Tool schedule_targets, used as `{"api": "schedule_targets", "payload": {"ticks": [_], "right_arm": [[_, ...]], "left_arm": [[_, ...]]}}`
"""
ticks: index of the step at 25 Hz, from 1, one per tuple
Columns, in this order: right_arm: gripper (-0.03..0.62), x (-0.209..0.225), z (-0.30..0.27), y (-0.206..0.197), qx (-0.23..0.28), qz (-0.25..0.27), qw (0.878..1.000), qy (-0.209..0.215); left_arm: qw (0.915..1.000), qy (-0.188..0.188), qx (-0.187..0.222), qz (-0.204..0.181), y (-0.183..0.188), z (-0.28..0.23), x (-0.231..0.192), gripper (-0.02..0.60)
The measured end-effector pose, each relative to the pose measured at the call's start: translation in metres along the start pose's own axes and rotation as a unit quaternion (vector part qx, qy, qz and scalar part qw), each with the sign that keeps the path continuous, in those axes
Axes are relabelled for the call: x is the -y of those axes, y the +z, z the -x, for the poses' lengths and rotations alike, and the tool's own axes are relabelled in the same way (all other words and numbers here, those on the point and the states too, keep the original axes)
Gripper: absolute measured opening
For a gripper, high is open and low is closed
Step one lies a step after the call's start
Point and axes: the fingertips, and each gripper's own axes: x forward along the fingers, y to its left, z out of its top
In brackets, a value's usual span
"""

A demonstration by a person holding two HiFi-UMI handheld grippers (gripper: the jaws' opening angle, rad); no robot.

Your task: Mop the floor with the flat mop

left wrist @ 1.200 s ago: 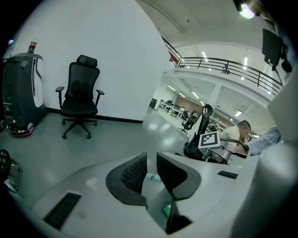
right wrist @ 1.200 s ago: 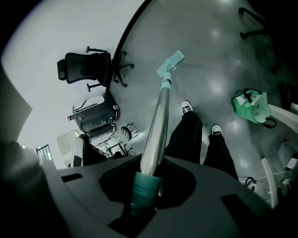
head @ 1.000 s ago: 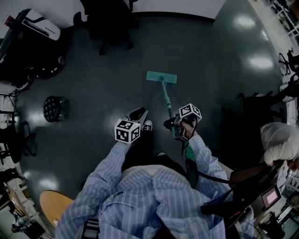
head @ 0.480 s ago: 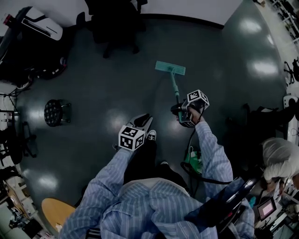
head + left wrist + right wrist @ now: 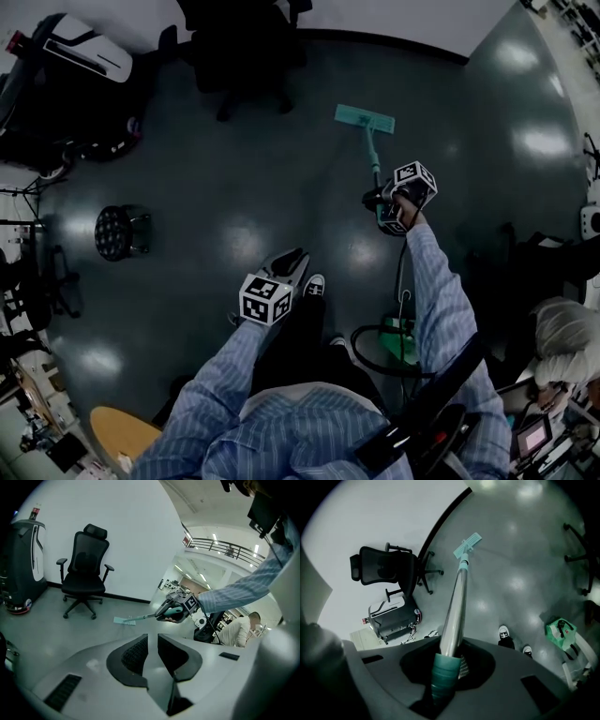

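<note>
Flat mop (image 5: 365, 117): its teal head lies flat on the dark floor (image 5: 234, 187), far from the person and to the right of the black office chair (image 5: 239, 47); the pole slants from the head back to the person's right hand.
Right hand-held gripper (image 5: 380, 201): held out far and to the right on a stretched arm, with its jaws clamped on the mop's teal grip; in the right gripper view the grip sits between the jaws (image 5: 445, 667) and the metal pole (image 5: 457, 597) runs up to the head (image 5: 467, 545).
Left hand-held gripper (image 5: 292, 259): held nearer the body, well apart from the mop; in the left gripper view its jaws (image 5: 152, 651) stand a narrow gap apart with nothing between them.
Seen from the left: the right hand-held gripper (image 5: 174, 612) holds the mop, whose head (image 5: 124, 620) rests on the floor just in front of the chair (image 5: 84, 569).
Shoe (image 5: 314, 284): on the floor just beside the left hand-held gripper's tips.
Stool (image 5: 117, 230): at the left, well apart from the mop.
Floor machine (image 5: 70, 47): far left, against the wall.
Green container (image 5: 398, 337): on the floor near the person's right side.
</note>
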Motion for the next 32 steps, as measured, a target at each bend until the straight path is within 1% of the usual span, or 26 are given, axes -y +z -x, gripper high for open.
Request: {"api": "schedule_targets", "payload": {"ticks": [3, 5, 8, 11, 16, 21, 28, 32], "right_arm": [[0.061, -0.009, -0.003, 0.021, 0.010, -0.011, 1.000, 0.007], [0.061, -0.017, -0.004, 0.025, 0.014, -0.013, 1.000, 0.008], [0.061, -0.014, -0.009, 0.018, 0.014, -0.014, 1.000, 0.001], [0.061, -0.005, -0.008, -0.001, 0.013, -0.018, 1.000, 0.001], [0.060, 0.029, -0.006, -0.060, 0.003, -0.012, 1.000, -0.010], [0.060, 0.081, 0.002, -0.122, -0.007, -0.010, 1.000, -0.013], [0.058, 0.143, 0.013, -0.219, -0.020, -0.007, 1.000, -0.020], [0.058, 0.185, 0.019, -0.279, -0.030, -0.002, 0.999, -0.028]], "left_arm": [[1.0000, 0.004, -0.004, 0.005, -0.002, 0.000, -0.010, 0.069], [0.9999, 0.008, -0.004, 0.007, -0.002, 0.003, -0.017, 0.069], [0.9998, 0.013, -0.004, 0.012, -0.006, 0.011, -0.022, 0.069], [0.9999, 0.008, -0.004, 0.008, -0.007, 0.016, -0.020, 0.069], [1.0000, -0.001, -0.006, -0.003, -0.011, 0.019, -0.004, 0.069], [0.9997, -0.014, -0.006, -0.020, -0.026, 0.025, 0.034, 0.069], [0.9994, -0.022, -0.007, -0.025, -0.067, 0.052, 0.088, 0.069], [0.9995, -0.023, -0.002, -0.020, -0.092, 0.066, 0.121, 0.069]]}}
